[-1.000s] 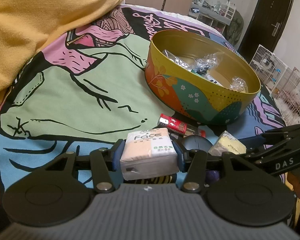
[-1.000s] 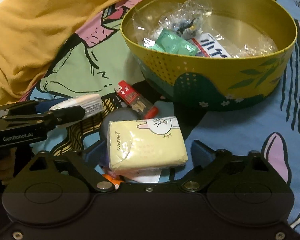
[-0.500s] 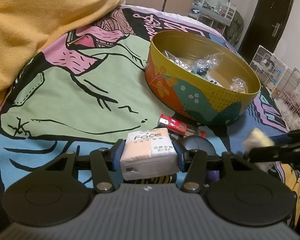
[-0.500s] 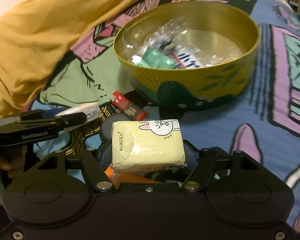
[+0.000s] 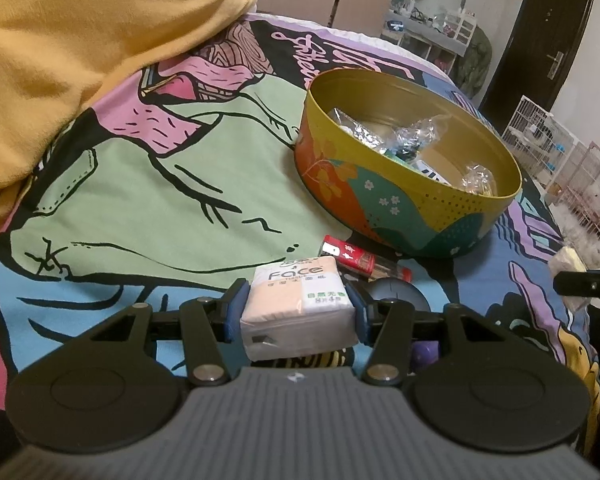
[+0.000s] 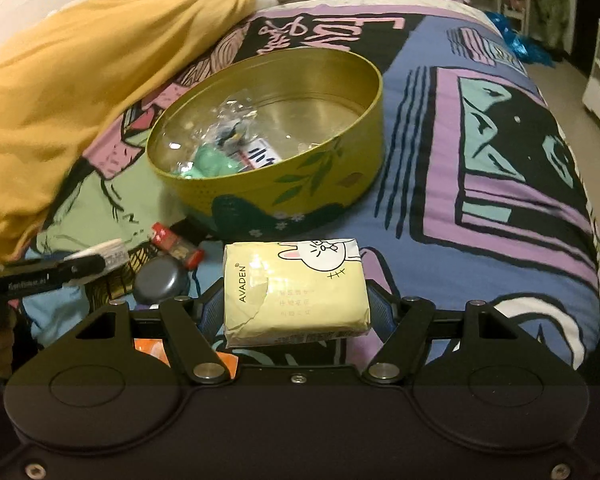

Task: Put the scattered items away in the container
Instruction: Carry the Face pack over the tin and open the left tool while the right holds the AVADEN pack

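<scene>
A round decorated tin (image 5: 384, 208) (image 6: 300, 196) stands on the patterned bedspread and holds several wrapped items. My left gripper (image 5: 298, 312) is shut on a white and pink "Face" tissue pack (image 5: 296, 304), low over the bed in front of the tin. My right gripper (image 6: 296, 304) is shut on a yellow "AVADEN" tissue pack (image 6: 296, 288), raised above the bed to the right of the tin. A red lighter (image 5: 356, 258) (image 6: 176, 242) and a dark round disc (image 5: 398, 292) (image 6: 162, 280) lie on the bed before the tin.
A yellow blanket (image 5: 80, 48) (image 6: 72, 80) is piled at the left. An orange packet (image 6: 148, 350) lies under my right gripper. A small purple object (image 5: 424, 350) lies beside the disc. Wire cages (image 5: 556, 148) and a dark door stand past the bed's right edge.
My right gripper has risen and swung right with the yellow pack, away from the scattered items. My left gripper with the Face pack has hardly moved.
</scene>
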